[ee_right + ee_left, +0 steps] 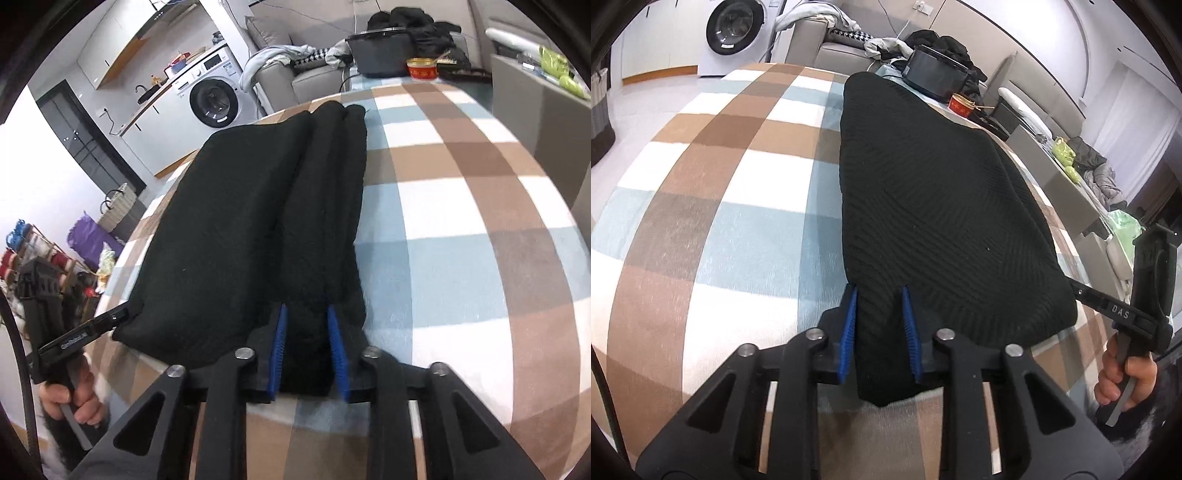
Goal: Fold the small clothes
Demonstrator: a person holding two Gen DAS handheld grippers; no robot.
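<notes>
Left wrist view: a washing machine (737,35) sits upper left, a grey sofa (827,51) with strewn laundry along the top, and a dark pot (936,74) with a red bowl (962,105) beside it at top centre, just past the far end of the garment; none of these block the grippers. The checked blanket (713,206) in brown, white and pale blue covers the work surface. The black knit garment (934,206) lies on it right of frame centre, folded into a long, thick slab with diagonal ribbing. The left gripper (879,332) is closed on its near corner, fabric bunched between the blue pads (851,325). Right wrist view: the same garment (251,229) fills the centre, showing stacked fold edges along its right side. The right gripper (306,350) pinches the near edge, cloth filling the gap. Each view shows the other gripper at a frame edge, its tip touching the garment's near corner. The garment type cannot be made out; the cloth underside is hidden.
</notes>
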